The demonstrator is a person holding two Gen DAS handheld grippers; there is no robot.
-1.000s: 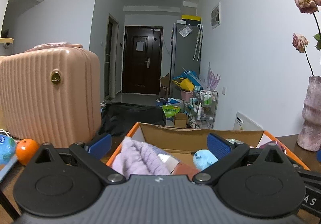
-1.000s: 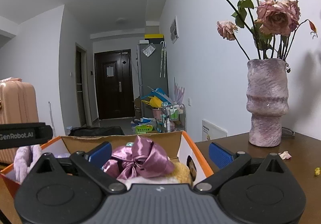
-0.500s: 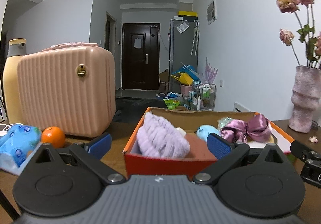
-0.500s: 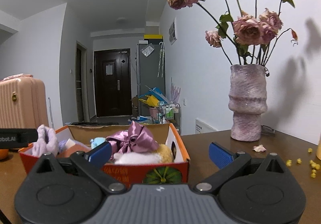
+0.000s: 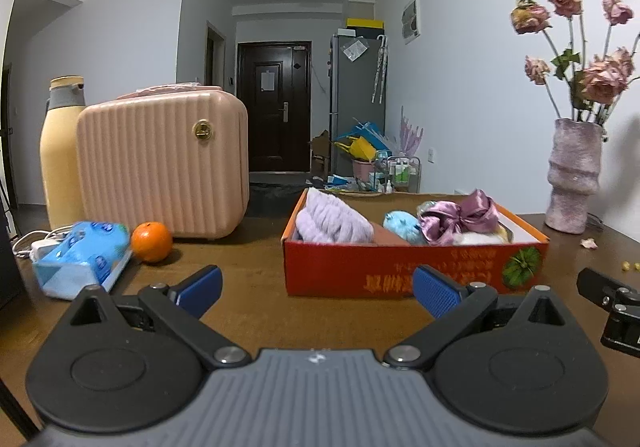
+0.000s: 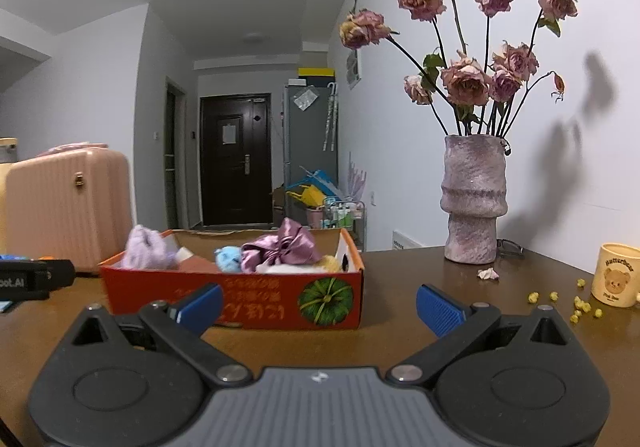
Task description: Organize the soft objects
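Observation:
A red cardboard box [image 5: 400, 267] [image 6: 240, 295] stands on the brown table. Inside lie a lilac knitted piece [image 5: 332, 225] [image 6: 146, 249], a small blue plush [image 5: 402, 227] [image 6: 228, 259], a purple satin bow [image 5: 460, 219] [image 6: 280, 249] and a white and yellow soft item [image 5: 480, 237] [image 6: 320, 265]. My left gripper [image 5: 316, 289] is open and empty, a short way in front of the box. Open as well, my right gripper [image 6: 318, 305] holds nothing and sits before the box's right end.
A pink ribbed case [image 5: 160, 167], a cream bottle [image 5: 62, 151], an orange [image 5: 151, 241] and a blue tissue pack [image 5: 80, 255] sit left of the box. To its right stand a vase of dried roses [image 6: 474, 203] and a bear mug [image 6: 618, 273], with yellow crumbs [image 6: 576, 305] nearby.
Both grippers have drawn back and away from the box, which now shows whole on the table. The soft things stay in the box. Both grippers remain open.

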